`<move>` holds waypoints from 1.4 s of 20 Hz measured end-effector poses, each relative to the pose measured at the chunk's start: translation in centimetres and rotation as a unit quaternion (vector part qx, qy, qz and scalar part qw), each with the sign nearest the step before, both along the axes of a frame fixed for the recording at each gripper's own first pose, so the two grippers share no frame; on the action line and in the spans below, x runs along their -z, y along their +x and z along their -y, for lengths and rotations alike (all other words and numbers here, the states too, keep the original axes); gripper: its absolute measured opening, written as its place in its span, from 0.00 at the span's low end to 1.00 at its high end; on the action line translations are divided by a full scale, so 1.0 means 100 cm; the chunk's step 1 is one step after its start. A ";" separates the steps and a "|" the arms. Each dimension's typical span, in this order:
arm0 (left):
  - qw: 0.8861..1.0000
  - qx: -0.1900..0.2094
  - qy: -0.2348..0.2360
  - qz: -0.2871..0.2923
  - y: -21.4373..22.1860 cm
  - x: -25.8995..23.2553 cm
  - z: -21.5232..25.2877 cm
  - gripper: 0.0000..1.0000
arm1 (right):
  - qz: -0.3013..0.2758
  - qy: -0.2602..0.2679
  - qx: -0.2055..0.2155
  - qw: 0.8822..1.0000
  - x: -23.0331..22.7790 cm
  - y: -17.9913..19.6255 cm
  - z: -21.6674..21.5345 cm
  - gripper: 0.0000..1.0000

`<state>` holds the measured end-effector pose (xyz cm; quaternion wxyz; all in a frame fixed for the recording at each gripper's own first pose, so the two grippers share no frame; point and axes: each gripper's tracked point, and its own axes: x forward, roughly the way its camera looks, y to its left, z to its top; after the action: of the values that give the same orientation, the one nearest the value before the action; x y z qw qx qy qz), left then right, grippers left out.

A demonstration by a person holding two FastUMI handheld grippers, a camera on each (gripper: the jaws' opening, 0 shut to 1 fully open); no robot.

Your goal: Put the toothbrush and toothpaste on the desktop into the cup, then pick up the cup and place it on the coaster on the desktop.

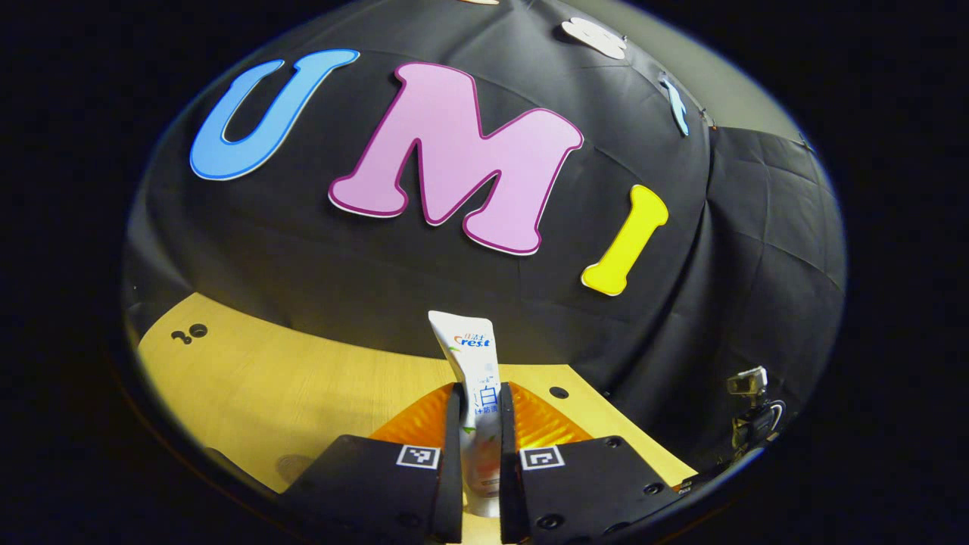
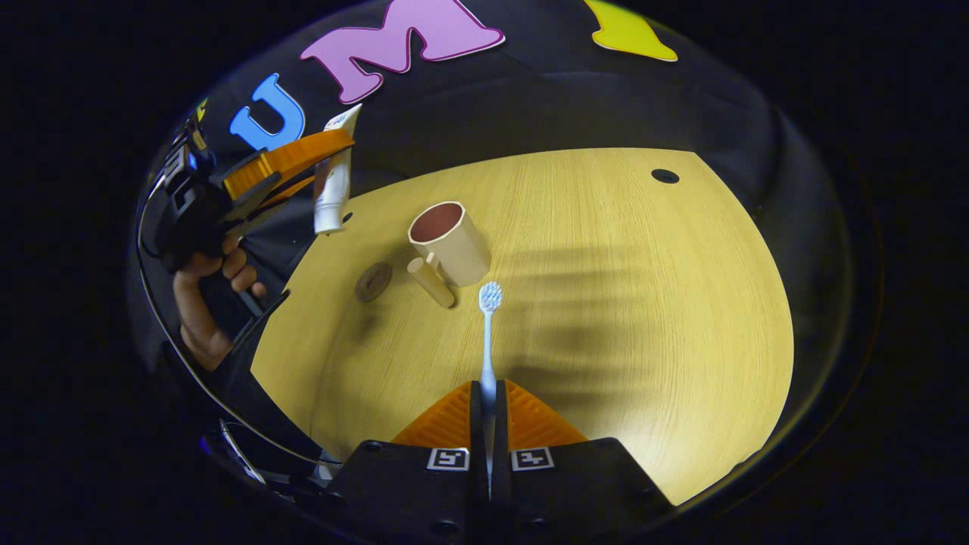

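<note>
Left hand-held gripper clamps the toothpaste, right hand-held gripper the toothbrush; either could probably tip the cup.

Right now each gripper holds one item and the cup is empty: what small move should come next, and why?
Probably carry the right gripper forward until the toothbrush hangs over the cup. The brush is clamped, its head pointing at the cup, which stands upright and open close ahead beside the coaster. The left gripper holds the toothpaste up off the desktop, farther away.
</note>
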<state>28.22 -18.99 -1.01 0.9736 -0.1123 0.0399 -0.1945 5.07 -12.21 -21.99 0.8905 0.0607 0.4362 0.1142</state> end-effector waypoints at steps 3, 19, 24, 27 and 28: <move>1.000 0.007 -0.014 0.017 0.030 0.011 0.012 0.24 | -0.004 0.007 -0.009 1.000 0.001 -0.007 0.002 0.06; 0.997 0.023 0.072 0.024 0.068 0.094 0.024 0.55 | -0.024 0.016 -0.008 1.000 0.030 -0.010 0.004 0.06; 0.999 0.002 0.050 0.007 0.023 0.081 -0.001 0.96 | 0.006 0.021 0.009 1.000 0.007 0.021 0.010 0.06; 0.999 -0.023 0.041 -0.008 -0.013 0.083 -0.022 0.98 | 0.040 0.028 0.004 0.999 -0.015 0.047 0.003 0.05; 0.998 -0.034 0.044 -0.018 -0.025 0.086 -0.030 0.98 | 0.054 0.032 -0.002 0.998 -0.025 0.055 0.000 0.05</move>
<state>25.68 -16.01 -9.65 0.9828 -0.0743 0.0623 -0.1571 10.57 -12.23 -19.49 0.9100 0.0815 0.3842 0.1332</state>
